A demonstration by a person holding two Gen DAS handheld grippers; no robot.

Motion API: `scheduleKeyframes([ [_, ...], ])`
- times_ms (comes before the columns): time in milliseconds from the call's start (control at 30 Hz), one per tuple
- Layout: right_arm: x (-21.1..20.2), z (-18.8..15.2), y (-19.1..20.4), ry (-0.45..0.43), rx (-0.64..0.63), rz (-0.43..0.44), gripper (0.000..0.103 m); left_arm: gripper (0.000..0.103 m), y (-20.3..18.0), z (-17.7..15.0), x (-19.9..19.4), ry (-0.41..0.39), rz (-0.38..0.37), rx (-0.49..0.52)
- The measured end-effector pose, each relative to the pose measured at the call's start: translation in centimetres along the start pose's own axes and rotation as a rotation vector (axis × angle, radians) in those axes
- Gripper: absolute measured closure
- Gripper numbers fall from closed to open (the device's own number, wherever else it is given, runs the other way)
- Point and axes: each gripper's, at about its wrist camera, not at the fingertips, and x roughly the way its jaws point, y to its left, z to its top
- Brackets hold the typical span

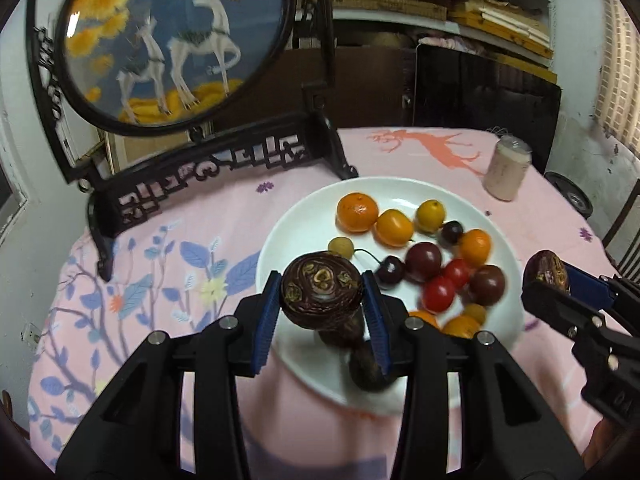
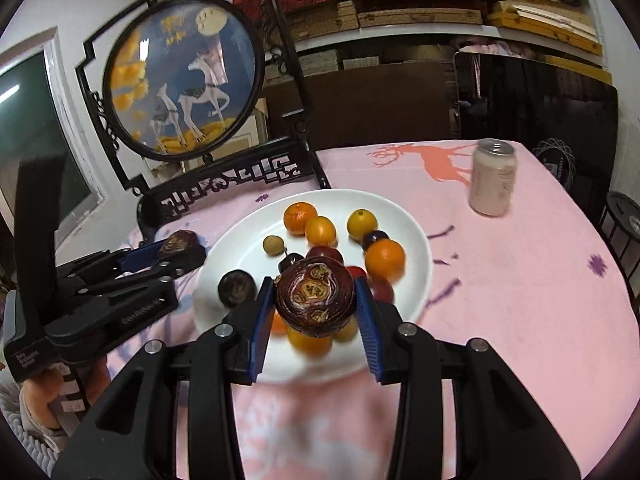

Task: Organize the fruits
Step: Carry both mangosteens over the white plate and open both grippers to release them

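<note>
Fruits lie heaped on the round white plate (image 1: 288, 236) in the middle of the pink flowered tablecloth (image 1: 168, 272): a large orange mandarin (image 1: 357, 212) at the far side, smaller orange and yellow citrus beside it, dark purple plums (image 1: 423, 261), red cherry tomatoes (image 1: 439, 294), a dark cherry with a stem (image 1: 390, 271) and a small pale green round fruit (image 1: 341, 247) toward the left of the pile.

Your left gripper (image 1: 322, 298) is clamped on a dark brown, round, patterned fruit with yellowish spots on its cut-looking end (image 1: 322, 288); both blue pads press its sides, and it hangs over the near rim of the plate. Under it a blurred dark shape shows, which you cannot make out clearly. Your right gripper (image 2: 314, 304) grips a second brown patterned fruit (image 2: 314, 298) the same way, pads tight on both sides, above the near part of the pile. Another dark round fruit (image 2: 237, 289) sits on the plate just left of it.

In the right wrist view your left gripper appears at the left, beside the plate's edge, with your hand (image 2: 44, 400) on its handle. A pale pink drink can (image 2: 493, 178) stands upright at the far right of the cloth, well apart from the plate. A black carved wooden stand holding a round picture of deer (image 1: 176, 40) stands behind the plate on the left.
</note>
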Motion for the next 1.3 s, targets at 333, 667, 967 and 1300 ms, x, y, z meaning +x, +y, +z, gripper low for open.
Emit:
scheduleKeyframes([
  [333, 5.7, 0.1, 0.1, 0.061, -0.047, -0.029, 0.063, 0.062, 1.1, -0.1, 5.0, 0.054, -0.022, -0.015],
  [667, 6.2, -0.3, 0.0, 0.087, -0.033, -0.014, 0.063, 0.062, 0.0, -0.3, 3.8, -0.022, 0.019, 0.018],
  [967, 6.5, -0.5, -0.1, 0.093, -0.031, -0.019, 0.063, 0.062, -1.1, -1.0, 4.1, -0.040, 0.036, 0.058],
  [1300, 6.6, -0.5, -0.1, 0.094, -0.032, -0.022, 0.063, 0.062, -1.3, -1.0, 4.1, -0.043, 0.035, 0.064],
])
